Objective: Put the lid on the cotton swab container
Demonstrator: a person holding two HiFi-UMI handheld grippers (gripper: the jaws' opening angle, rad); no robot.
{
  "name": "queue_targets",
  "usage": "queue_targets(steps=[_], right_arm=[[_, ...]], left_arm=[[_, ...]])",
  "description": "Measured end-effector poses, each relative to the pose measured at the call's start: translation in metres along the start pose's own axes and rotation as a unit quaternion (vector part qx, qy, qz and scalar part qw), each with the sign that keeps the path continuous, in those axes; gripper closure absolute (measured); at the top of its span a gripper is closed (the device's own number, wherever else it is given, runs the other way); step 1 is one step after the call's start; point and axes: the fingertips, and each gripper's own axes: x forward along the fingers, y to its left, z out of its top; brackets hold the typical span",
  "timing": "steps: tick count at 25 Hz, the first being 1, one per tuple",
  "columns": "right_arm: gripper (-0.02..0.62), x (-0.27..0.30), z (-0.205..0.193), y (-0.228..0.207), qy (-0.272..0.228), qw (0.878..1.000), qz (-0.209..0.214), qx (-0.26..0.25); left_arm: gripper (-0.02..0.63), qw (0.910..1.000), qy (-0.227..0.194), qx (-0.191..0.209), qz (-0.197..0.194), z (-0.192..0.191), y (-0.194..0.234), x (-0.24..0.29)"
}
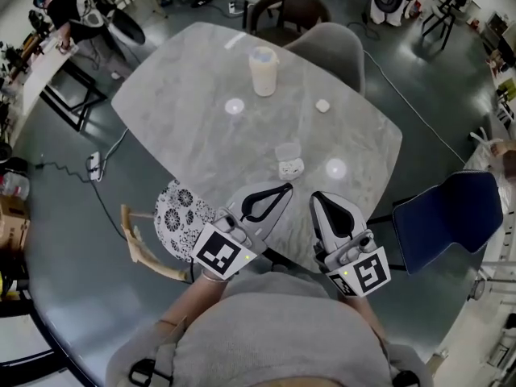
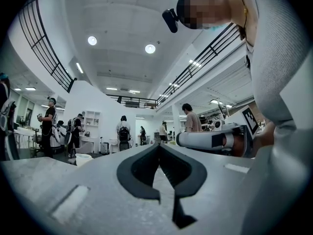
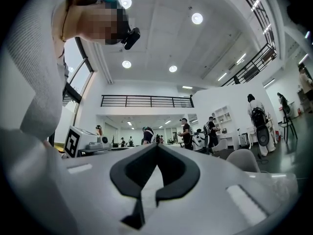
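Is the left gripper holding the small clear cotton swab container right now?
No, the left gripper is shut and empty; the clear swab container sits on the grey marble table.

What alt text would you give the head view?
The left gripper and right gripper are shut and empty, side by side over the near edge of a grey table. Just ahead of them lies a clear box; a tall jar stands farther off.

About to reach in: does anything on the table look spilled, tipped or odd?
Nothing looks spilled or tipped. The tall jar stands upright; the small clear box nearer you seems open, but it's too small to tell.
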Motion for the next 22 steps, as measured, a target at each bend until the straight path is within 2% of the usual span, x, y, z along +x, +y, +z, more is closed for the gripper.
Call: queue_targets(steps=[14,22], right_arm=[[0.595,0.015,-0.040,-0.026,0.039,0.999,-0.015,0.016],[0.595,0.016,-0.058,-0.030,0.049,0.998,-0.022,0.024]], left_arm=[[0.604,0.9986,0.050,-0.014,0.012,-0.055,0.027,-0.003],[0.589,0.9972,0.074,-0.004,0.004,-0.081,0.033,-0.001]])
